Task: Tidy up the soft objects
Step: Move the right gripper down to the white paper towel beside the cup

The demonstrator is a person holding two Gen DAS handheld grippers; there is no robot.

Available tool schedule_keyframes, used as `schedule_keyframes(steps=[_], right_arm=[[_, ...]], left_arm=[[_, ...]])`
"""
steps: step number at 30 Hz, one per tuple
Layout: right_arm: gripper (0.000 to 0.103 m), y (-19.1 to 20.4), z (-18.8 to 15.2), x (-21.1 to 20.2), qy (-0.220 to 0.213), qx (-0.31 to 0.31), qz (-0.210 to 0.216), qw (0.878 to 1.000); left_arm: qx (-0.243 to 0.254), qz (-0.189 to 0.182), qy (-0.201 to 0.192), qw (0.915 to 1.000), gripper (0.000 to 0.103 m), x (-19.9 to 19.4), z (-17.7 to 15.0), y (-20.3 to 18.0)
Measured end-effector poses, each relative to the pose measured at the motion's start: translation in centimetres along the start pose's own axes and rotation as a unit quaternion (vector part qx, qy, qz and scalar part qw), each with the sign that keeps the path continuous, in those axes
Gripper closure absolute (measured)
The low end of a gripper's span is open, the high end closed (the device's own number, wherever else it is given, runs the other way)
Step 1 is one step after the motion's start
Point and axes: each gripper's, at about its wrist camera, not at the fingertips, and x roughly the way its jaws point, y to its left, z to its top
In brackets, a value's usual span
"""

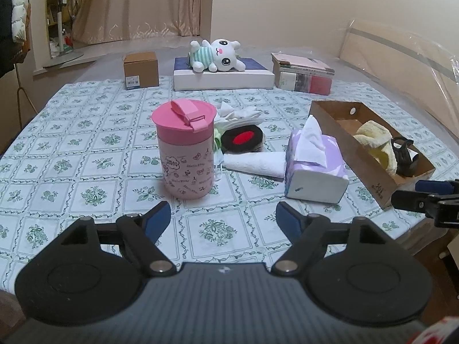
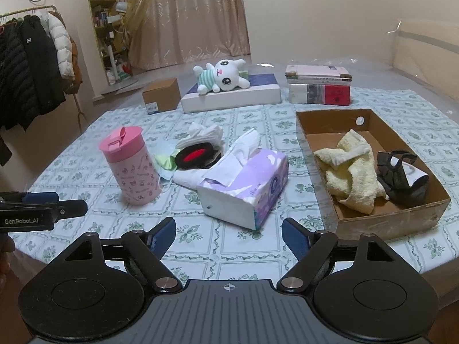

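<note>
A cardboard tray [image 2: 387, 223] at the right of the table holds a yellow towel [image 2: 352, 169] and a black strappy item [image 2: 401, 177]. Mid-table lies a pile of soft things: a white folded cloth [image 1: 255, 162], a black and red round piece [image 1: 243, 137], white fabric [image 1: 241, 113] and a green-edged mask [image 2: 165, 162]. My left gripper [image 1: 223, 218] hovers open over the cloth-covered table in front of the pink cup [image 1: 186, 152], nothing between its fingers. My right gripper [image 2: 229, 232] is open too, empty, just before the purple tissue box [image 2: 246, 189].
A white plush cat [image 1: 221, 56] lies on a flat white box [image 1: 223, 78] at the far side, between a small brown carton [image 1: 141, 70] and stacked books [image 1: 304, 74]. Coats [image 2: 31, 66] hang on a rack at the left. The right gripper's finger [image 1: 424, 197] shows beside the tray.
</note>
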Motion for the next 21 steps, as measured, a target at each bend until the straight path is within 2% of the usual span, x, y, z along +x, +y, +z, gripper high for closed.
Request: schedule_keyframes(steps=[21], right_arm=[[0.022, 0.5, 0.8, 3.8, 0.023, -0.022, 0.006, 0.999]], left_arm=[[0.001, 0.001, 0.022, 0.9998, 0.023, 3.2, -0.3, 1.6]])
